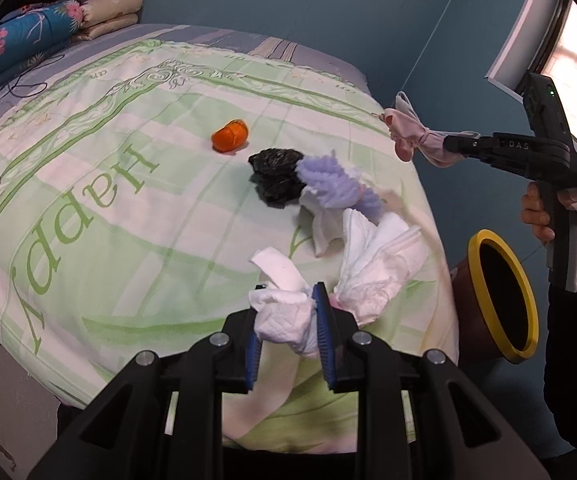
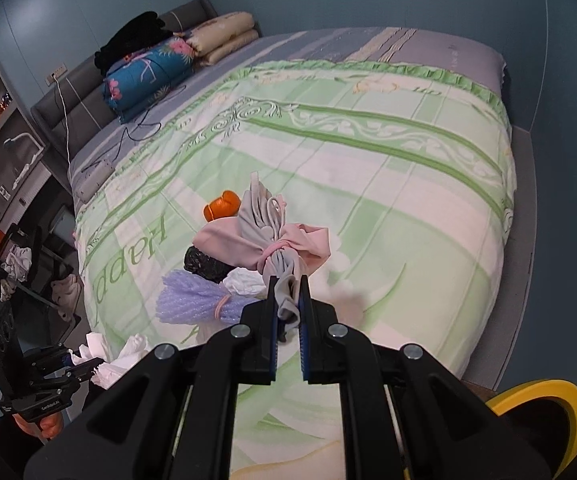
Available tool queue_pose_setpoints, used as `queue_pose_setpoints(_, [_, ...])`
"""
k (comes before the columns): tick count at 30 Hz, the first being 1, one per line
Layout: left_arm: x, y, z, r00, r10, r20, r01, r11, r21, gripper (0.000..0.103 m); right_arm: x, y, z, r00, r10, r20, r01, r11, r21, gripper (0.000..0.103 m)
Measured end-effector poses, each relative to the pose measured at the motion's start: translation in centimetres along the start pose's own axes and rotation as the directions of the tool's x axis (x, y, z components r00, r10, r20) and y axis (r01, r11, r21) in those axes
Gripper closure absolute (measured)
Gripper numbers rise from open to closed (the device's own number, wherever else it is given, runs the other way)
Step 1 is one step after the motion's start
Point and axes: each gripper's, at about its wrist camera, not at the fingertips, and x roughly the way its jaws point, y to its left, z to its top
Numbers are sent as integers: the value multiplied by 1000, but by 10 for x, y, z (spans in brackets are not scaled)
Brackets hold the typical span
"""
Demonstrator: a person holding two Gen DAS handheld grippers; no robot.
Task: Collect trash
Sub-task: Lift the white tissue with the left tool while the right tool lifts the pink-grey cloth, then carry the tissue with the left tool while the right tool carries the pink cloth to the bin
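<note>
My left gripper [image 1: 286, 308] is shut on a crumpled white tissue [image 1: 284, 312] just above the green bedspread [image 1: 108, 208]. My right gripper [image 2: 288, 288] is shut on a pink and grey cloth bundle [image 2: 264, 236]; in the left wrist view the bundle [image 1: 412, 136] hangs in the air past the bed's right edge, above a yellow-rimmed bin [image 1: 500, 296]. On the bed lie an orange peel [image 1: 230, 135], a black crumpled bag [image 1: 276, 178], a purple foam net [image 1: 336, 186] and more white tissues [image 1: 372, 268].
Folded quilts [image 1: 28, 40] and a black cable lie at the head of the bed. The bin [image 2: 540, 412] stands on the floor beside the bed's near corner. A blue wall and a window [image 1: 576, 52] are to the right. Shelves and clutter [image 2: 4, 152] stand at the left.
</note>
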Motion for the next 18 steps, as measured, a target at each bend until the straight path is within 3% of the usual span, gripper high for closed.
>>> queue_pose_setpoints(10, [-3,-47,9,998,-58,16,57,996,71,81,-67,-4,-5,993,-41,114,42,999,-10,96])
queue_pose_setpoints(18, [8,-105,18,989,-150,12,147,977,155,81,-109,-20,-23,981,-90,170,84,996,42,96])
